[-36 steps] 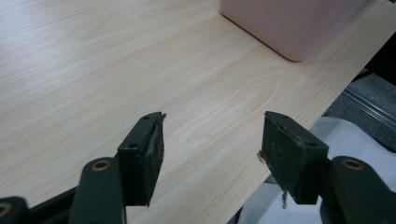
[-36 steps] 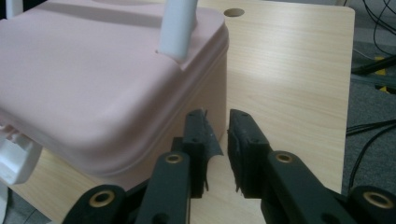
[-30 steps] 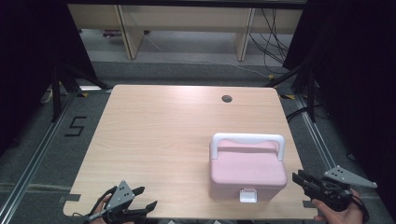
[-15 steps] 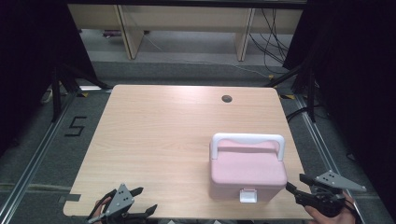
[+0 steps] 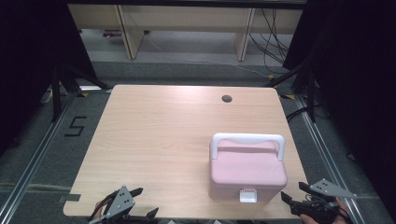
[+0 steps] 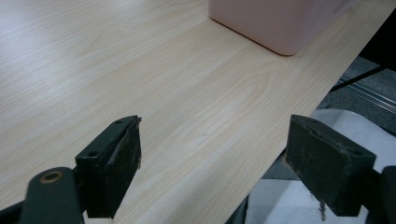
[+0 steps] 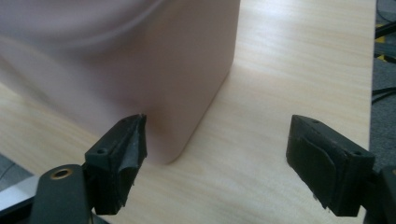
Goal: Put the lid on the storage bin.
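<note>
A pink lidded box with a white handle and a white front clasp sits on the wooden table, near the front right. My left gripper is at the table's front left edge, open with nothing between its fingers. My right gripper is at the front right corner, open, just right of the box and apart from it. In the right gripper view the box's rounded corner stands close ahead of the left pad. The left gripper view has the box far ahead across bare wood.
A round cable hole lies at the table's far right. Beyond the far edge are pale shelf frames and loose cables on the grey floor. A floor mark "5" is left of the table.
Both grippers have drawn back toward the table's front edge. The right gripper slid slightly lower and rightwards, away from the box. The box has not moved.
</note>
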